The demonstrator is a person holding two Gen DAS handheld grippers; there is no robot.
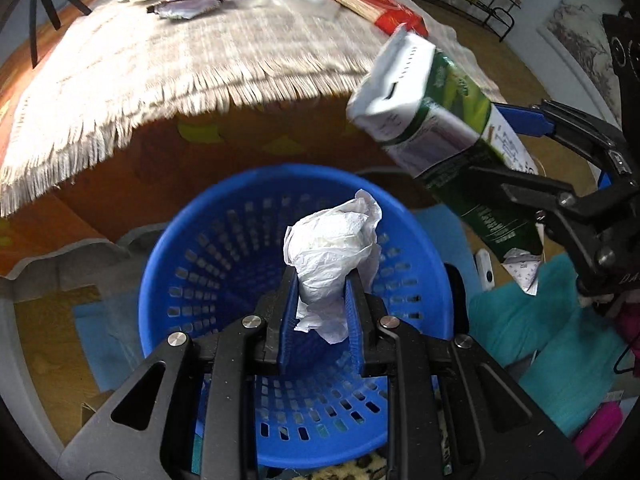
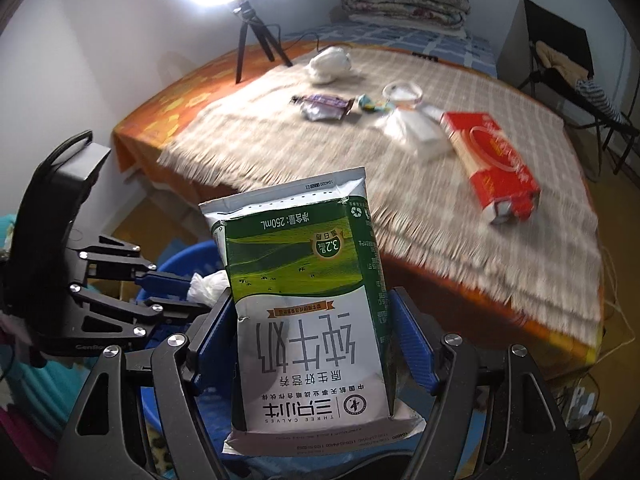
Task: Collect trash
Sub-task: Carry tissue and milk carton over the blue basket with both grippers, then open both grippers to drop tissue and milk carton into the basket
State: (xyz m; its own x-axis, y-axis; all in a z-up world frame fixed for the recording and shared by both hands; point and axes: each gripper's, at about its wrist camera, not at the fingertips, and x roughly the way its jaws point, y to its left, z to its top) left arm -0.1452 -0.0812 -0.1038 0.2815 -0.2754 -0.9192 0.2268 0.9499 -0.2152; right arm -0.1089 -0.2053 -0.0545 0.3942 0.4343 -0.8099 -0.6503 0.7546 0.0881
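My left gripper [image 1: 322, 280] is shut on a crumpled white tissue [image 1: 332, 240] and hangs directly over the blue perforated basket [image 1: 224, 216] on the floor. At the right of that view my right gripper [image 1: 516, 152] is shut on a green and white milk carton [image 1: 440, 120], above and to the right of the basket's rim. In the right wrist view the carton [image 2: 304, 264] stands between the blue pads of the right gripper [image 2: 310, 300]. To its left the left gripper [image 2: 192, 292] holds the tissue [image 2: 210, 286] above the basket [image 2: 188, 254].
A table with a fringed checked cloth [image 2: 280, 148] carries a red box [image 2: 492, 160], a white wad [image 2: 330, 64], a purple wrapper [image 2: 324, 106], a clear ring [image 2: 402, 94] and a clear plastic bag [image 2: 416, 130]. A ring light on a tripod [image 2: 248, 36] stands behind. Teal cloth [image 1: 540, 320] lies beside the basket.
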